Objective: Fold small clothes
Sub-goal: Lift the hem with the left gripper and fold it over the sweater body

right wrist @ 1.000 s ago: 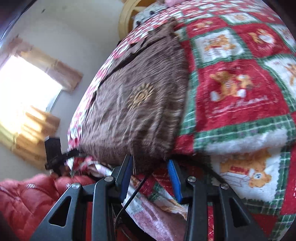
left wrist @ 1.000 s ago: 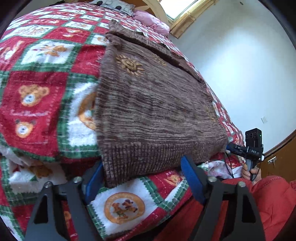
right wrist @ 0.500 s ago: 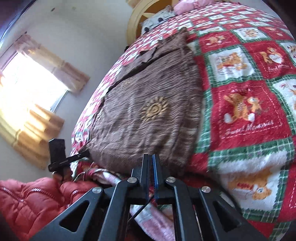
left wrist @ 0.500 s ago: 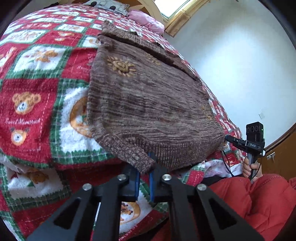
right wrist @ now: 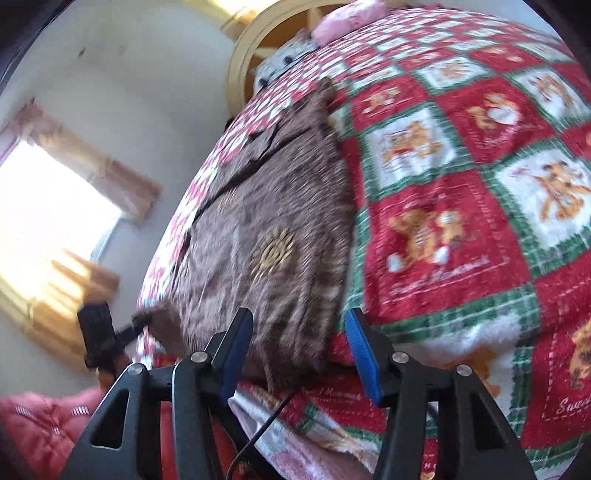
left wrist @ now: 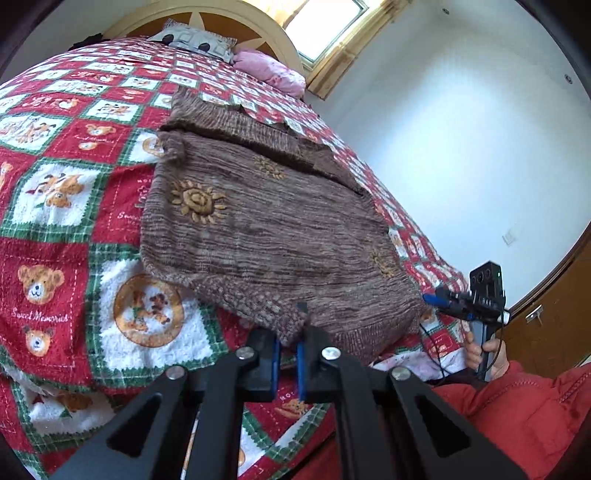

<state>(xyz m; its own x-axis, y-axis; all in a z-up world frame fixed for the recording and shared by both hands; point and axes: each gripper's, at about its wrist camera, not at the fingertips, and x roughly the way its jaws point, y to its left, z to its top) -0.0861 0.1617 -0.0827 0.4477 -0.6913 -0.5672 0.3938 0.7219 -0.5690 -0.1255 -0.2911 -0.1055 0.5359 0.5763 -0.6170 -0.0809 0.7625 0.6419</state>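
Left tongs (left wrist: 287,356) pinched the hem of the brown knitted sweater (left wrist: 266,236) spread on the red patchwork bed quilt (left wrist: 55,229); right tongs (right wrist: 295,354), just reopened and empty, straddled the opposite hem corner. Step: gripping the hem. Next, seemingly, the right tongs must close.

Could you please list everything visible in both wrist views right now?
sweater: one, brown knit with tan flowers, flat on the bed
blanket: one, red, green and white bear checks, covering the bed
pillows: two, grey patterned and pink, at the headboard
headboard: one, cream, round
window: one, bright, curtained
jacket: red, on the person
left gripper: black, blue pads, shut on the sweater's hem
right gripper: jaws just opened, straddling the other hem corner without pressing
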